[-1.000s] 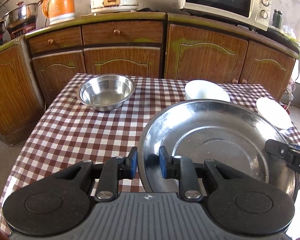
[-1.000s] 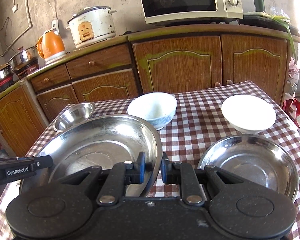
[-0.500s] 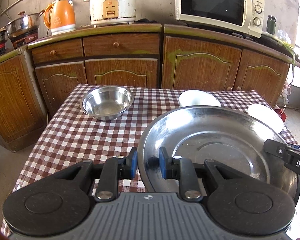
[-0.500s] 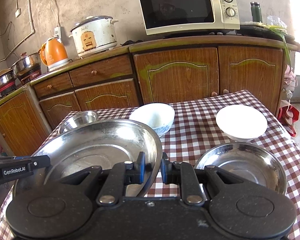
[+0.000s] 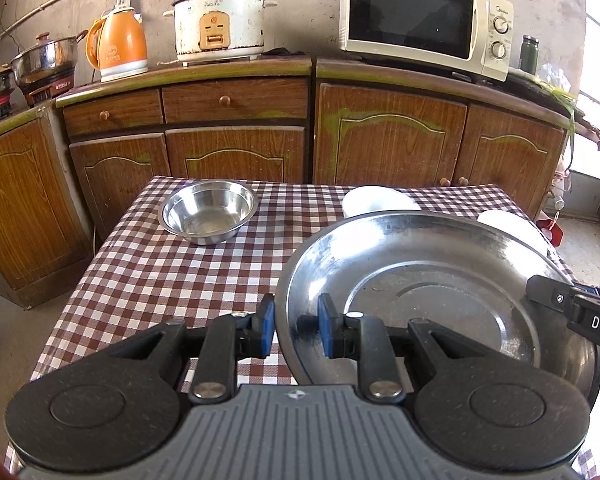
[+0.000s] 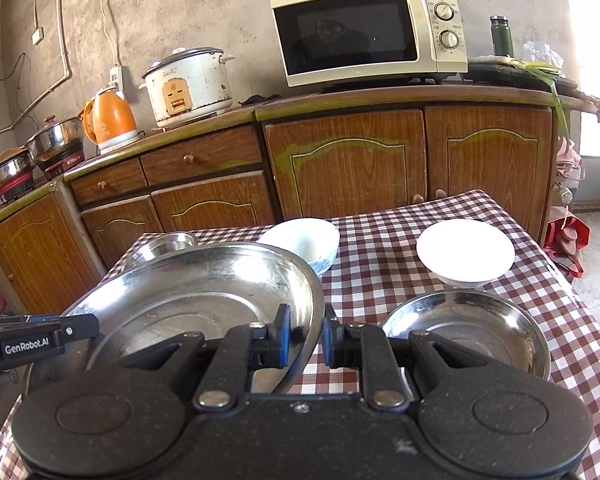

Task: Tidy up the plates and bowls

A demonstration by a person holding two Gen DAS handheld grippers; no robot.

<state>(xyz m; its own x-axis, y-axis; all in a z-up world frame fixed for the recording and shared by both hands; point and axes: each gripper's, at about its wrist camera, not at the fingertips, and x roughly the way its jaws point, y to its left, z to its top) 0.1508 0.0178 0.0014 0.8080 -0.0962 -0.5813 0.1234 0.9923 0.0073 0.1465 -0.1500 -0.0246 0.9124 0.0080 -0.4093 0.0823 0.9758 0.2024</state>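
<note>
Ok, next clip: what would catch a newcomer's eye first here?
The large steel plate dominates the foreground, gripped at opposite rims by the left gripper and the right gripper, jaws clamped on its edge. Behind it on the checked tablecloth sit a steel bowl, two white bowls and a smaller steel plate at right.

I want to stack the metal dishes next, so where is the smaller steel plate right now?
In the right wrist view, the smaller steel plate lies on the checked tablecloth, right of the held plate, before the white bowl.
</note>
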